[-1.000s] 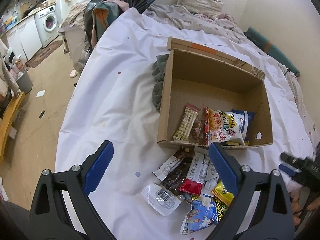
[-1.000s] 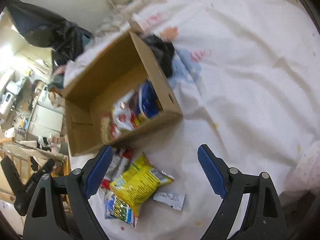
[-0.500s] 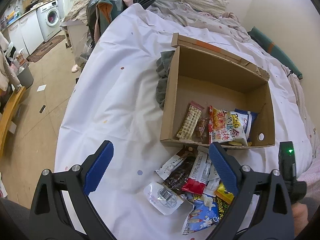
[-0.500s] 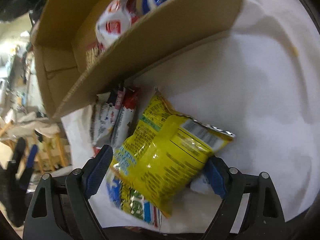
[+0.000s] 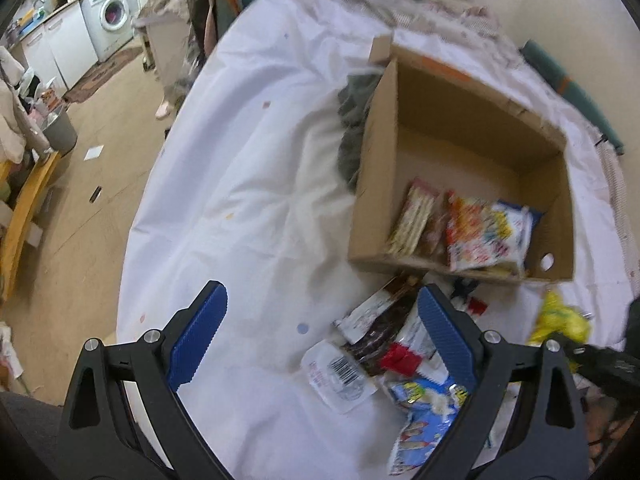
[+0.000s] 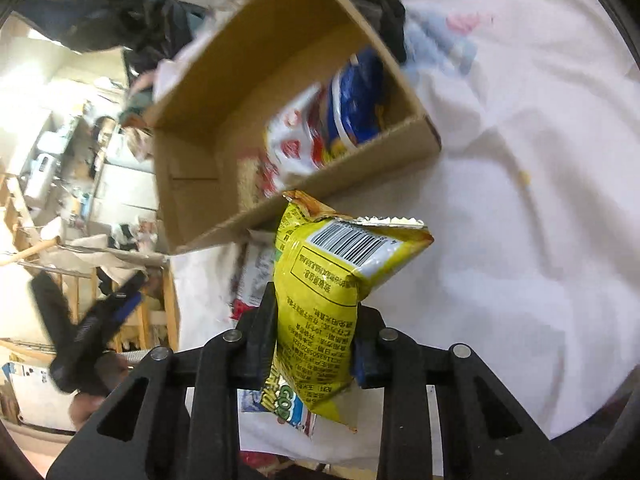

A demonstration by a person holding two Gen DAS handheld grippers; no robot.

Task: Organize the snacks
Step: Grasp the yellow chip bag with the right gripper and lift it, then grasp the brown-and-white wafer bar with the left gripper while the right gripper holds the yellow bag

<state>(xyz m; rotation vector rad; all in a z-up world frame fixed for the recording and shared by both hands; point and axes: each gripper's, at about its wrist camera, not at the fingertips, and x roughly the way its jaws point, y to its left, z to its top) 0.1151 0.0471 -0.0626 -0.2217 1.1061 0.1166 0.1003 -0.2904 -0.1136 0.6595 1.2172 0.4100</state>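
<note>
You see a glossy, crinkled foil-plastic yellow snack bag (image 6: 320, 296), a matt brown cardboard box (image 5: 472, 120), a wrinkled white cloth sheet (image 5: 248, 184), and ridged blue plastic pads (image 5: 198, 334).

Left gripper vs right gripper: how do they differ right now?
The left gripper has its jaws wide apart with nothing between them; the right gripper is closing its jaws on the yellow snack bag, pads pressed to its sides. The left gripper hangs over the loose snack pile on the white sheet; the right gripper holds the bag lifted off it, near the cardboard box. Both have blue pads on black frames.
</note>
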